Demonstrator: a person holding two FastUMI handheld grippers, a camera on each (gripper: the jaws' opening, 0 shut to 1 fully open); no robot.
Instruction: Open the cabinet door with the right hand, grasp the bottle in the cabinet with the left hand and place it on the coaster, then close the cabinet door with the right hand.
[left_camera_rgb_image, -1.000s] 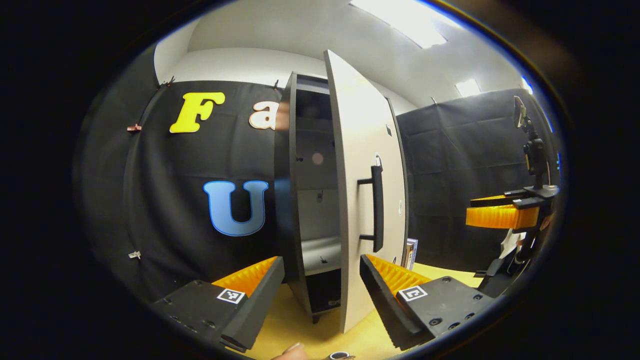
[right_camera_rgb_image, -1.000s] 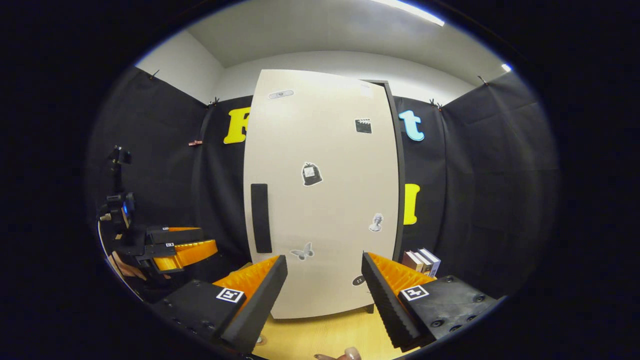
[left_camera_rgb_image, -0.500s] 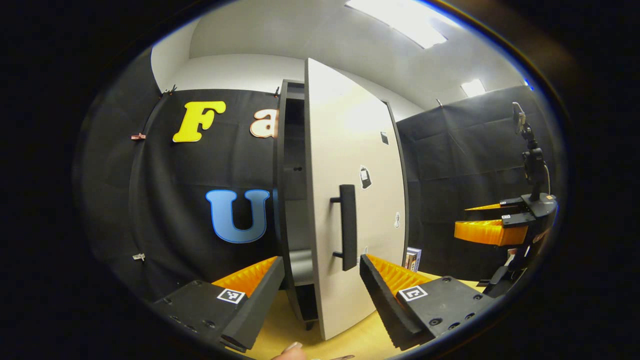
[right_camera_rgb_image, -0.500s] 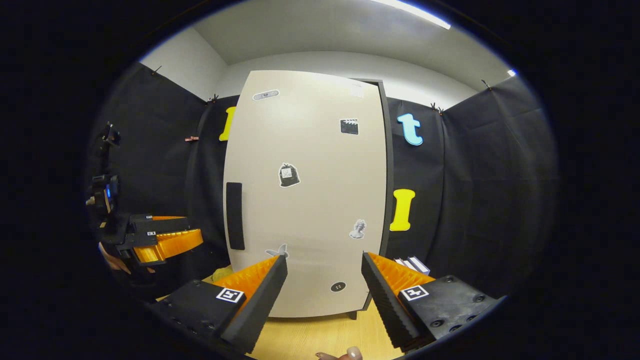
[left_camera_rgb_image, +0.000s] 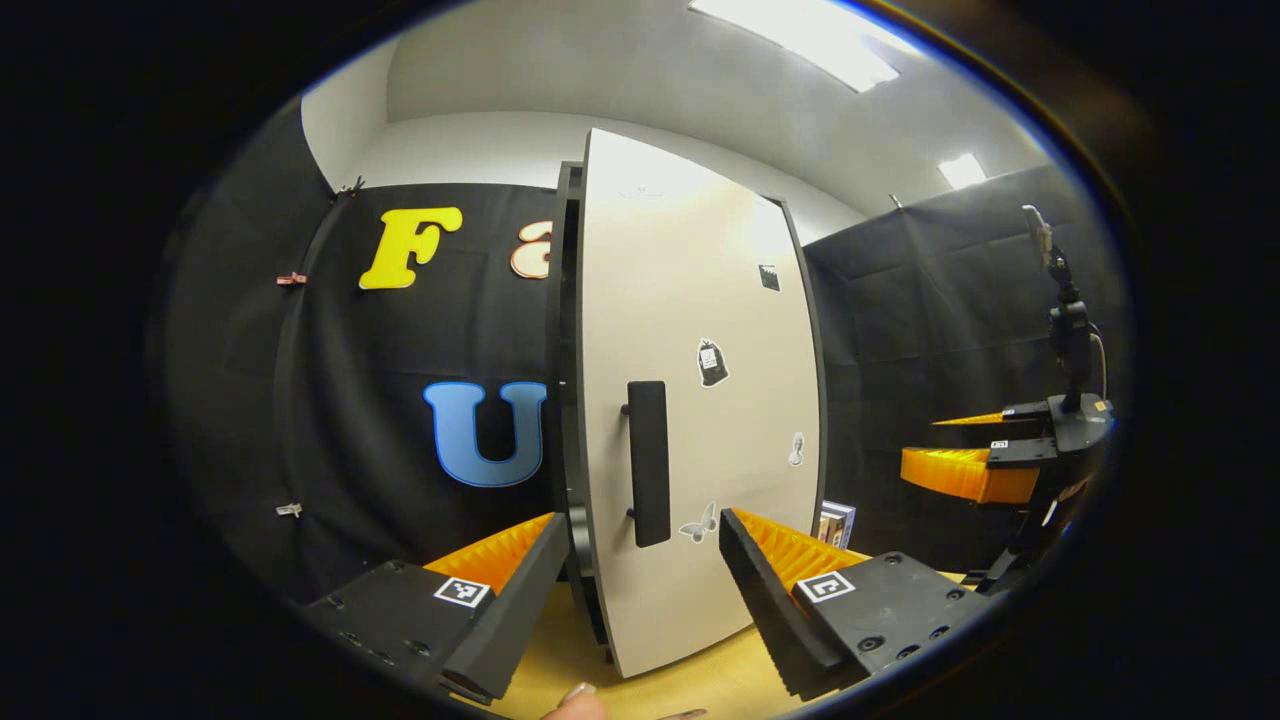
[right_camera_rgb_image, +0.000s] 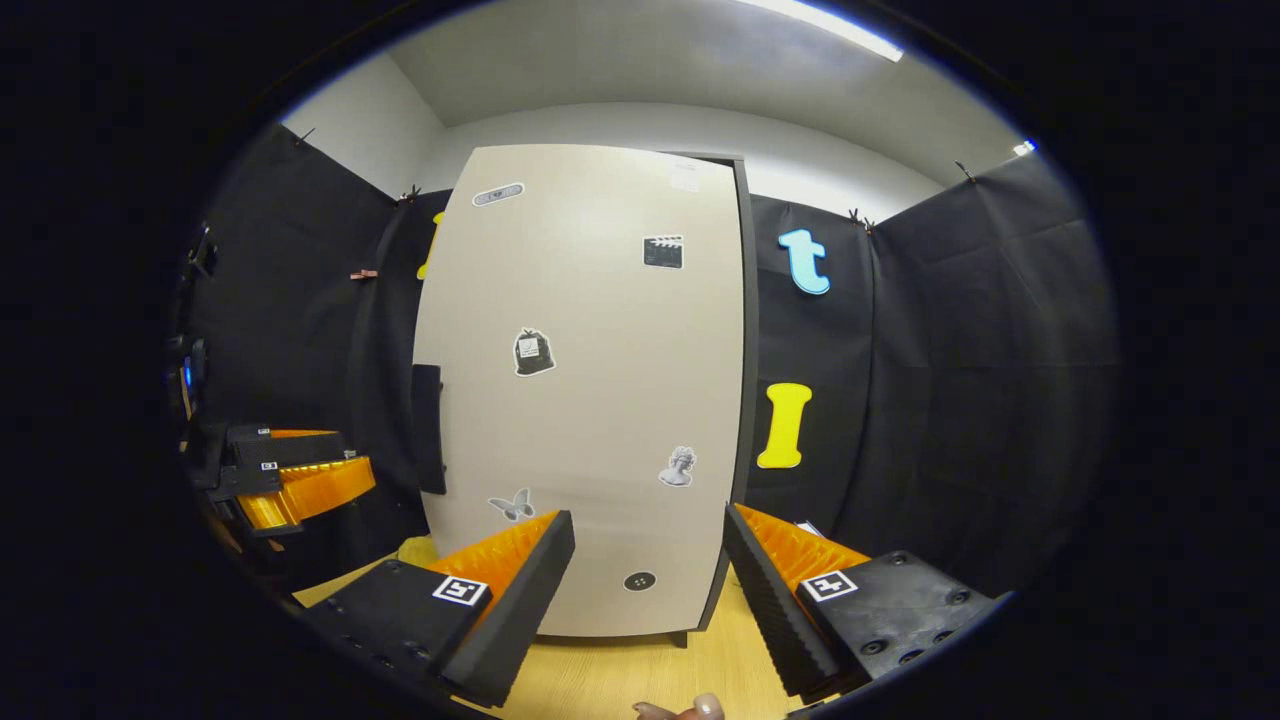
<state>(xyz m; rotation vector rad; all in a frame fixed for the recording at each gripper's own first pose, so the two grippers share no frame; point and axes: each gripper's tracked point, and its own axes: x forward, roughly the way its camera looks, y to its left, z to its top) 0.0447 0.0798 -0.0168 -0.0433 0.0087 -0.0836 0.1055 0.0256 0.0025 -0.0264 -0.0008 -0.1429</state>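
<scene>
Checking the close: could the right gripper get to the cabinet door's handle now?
Probably yes. The right gripper is open and faces the door with nothing between; the handle sits at the door's left edge, so it would need to shift left.

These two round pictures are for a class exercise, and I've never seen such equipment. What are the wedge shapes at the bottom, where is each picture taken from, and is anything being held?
No robot here: a person holds a two-finger gripper in each hand, and a fisheye camera rides on each, looking forward along its fingers. The wedges at the bottom are those fingers. In the left gripper view you see the left gripper, open and holding nothing; farther off on the right is the other one. The right gripper view shows the right gripper, also open and empty. Both face a tall cabinet whose pale cabinet door, dotted with stickers, is nearly shut; its dark handle faces the left camera. The cabinet stands on a wooden table, with books beside it.
</scene>
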